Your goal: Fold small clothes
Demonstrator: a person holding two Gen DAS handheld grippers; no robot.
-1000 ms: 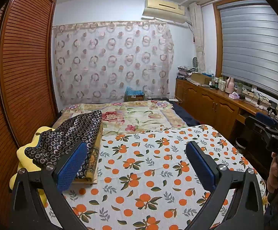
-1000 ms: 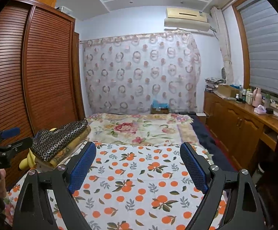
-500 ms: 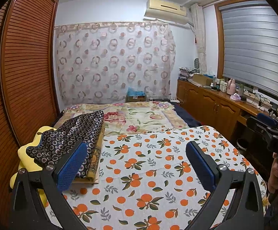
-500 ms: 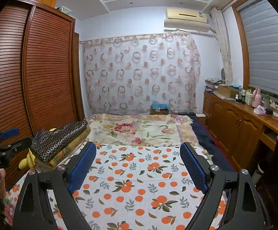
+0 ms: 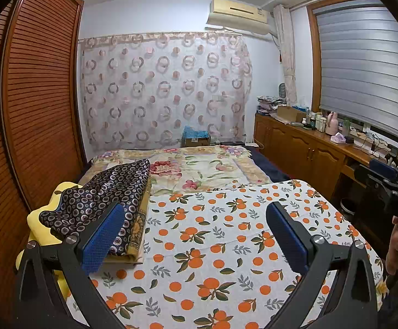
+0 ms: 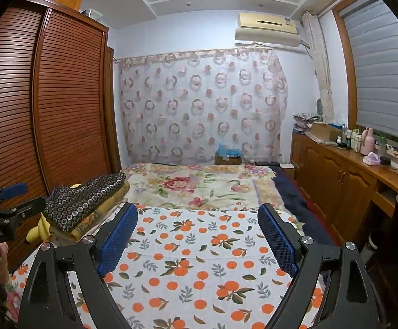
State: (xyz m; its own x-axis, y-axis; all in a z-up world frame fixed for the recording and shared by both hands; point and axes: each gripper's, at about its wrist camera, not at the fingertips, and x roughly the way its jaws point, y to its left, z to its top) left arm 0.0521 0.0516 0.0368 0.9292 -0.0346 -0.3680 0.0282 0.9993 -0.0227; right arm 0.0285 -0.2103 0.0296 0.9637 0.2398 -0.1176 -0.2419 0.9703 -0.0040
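Observation:
A folded dark garment with a ring pattern [image 5: 103,192] [image 6: 86,194] lies on top of a folded yellow-brown cloth [image 5: 138,227] at the left edge of the orange-print cloth [image 5: 212,233] [image 6: 199,246]. My left gripper [image 5: 194,208] hangs open over the orange-print cloth with nothing between its blue pads, its left finger just in front of the folded stack. To the right of it my right gripper [image 6: 197,208] is also open and empty above the same cloth. Each gripper shows at the edge of the other's view, held in a hand [image 5: 396,246].
A yellow cushion [image 5: 38,219] sits under the folded stack. Beyond the orange-print cloth lies a floral blanket [image 5: 199,167]. Louvred wooden wardrobe doors [image 5: 34,96] close off the left side. A wooden cabinet [image 5: 308,150] with bottles on top runs along the right wall.

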